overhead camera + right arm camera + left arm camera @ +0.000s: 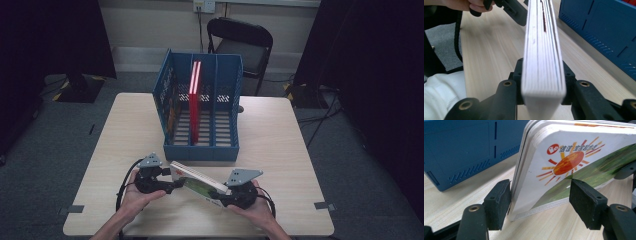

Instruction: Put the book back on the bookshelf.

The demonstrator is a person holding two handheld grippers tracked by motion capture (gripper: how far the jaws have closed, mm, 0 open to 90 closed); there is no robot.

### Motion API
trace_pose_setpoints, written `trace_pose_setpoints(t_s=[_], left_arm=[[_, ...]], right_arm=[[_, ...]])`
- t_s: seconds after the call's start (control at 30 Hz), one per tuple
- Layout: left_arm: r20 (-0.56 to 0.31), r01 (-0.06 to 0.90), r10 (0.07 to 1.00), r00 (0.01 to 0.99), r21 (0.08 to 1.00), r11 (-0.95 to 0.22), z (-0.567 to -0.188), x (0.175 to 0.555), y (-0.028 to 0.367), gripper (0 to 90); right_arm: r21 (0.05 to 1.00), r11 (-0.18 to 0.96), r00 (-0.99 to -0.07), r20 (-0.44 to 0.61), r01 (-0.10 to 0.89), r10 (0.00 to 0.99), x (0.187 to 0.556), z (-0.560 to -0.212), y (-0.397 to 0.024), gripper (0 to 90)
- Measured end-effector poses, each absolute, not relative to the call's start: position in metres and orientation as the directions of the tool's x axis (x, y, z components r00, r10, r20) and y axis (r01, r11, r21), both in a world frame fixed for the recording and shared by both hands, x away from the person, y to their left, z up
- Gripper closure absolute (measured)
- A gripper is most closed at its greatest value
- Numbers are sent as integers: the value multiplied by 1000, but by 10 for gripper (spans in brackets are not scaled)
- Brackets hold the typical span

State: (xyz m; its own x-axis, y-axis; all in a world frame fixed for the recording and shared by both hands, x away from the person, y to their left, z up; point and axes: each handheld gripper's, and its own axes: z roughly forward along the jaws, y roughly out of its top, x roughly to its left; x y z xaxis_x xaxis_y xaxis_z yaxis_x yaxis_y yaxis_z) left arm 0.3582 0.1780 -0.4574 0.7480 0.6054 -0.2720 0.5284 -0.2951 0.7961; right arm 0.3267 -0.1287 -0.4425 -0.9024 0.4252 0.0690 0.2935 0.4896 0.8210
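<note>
A thick white board book [197, 180] with a sun and green field on its cover [574, 157] is held near the table's front edge, one gripper at each end. My left gripper [175, 186] has its pads on the book's back and cover [540, 192], with the book tilted between them. My right gripper [224, 196] is shut on the far end, both pads tight against the block of pages [542, 75]. Seen along the right gripper, the book's edge [541, 50] runs away toward the left gripper.
A blue file rack [200, 150] stands mid-table just behind the book, with a red book [194, 100] upright in a middle slot. Its blue wall is close in both gripper views [461, 150] [604, 25]. A black chair [245, 45] stands behind the table [280, 150].
</note>
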Motion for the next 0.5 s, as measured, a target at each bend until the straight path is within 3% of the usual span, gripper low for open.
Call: trace_pose_setpoints(t_s=[0.27, 0.5], left_arm=[[-268, 526, 609, 747, 798, -293, -458, 358, 178, 343], [-270, 533, 613, 743, 792, -297, -459, 358, 177, 349]], right_arm=[[822, 474, -883, 73, 316, 463, 330, -449, -123, 604], [824, 483, -890, 55, 297, 453, 327, -449, -113, 709]])
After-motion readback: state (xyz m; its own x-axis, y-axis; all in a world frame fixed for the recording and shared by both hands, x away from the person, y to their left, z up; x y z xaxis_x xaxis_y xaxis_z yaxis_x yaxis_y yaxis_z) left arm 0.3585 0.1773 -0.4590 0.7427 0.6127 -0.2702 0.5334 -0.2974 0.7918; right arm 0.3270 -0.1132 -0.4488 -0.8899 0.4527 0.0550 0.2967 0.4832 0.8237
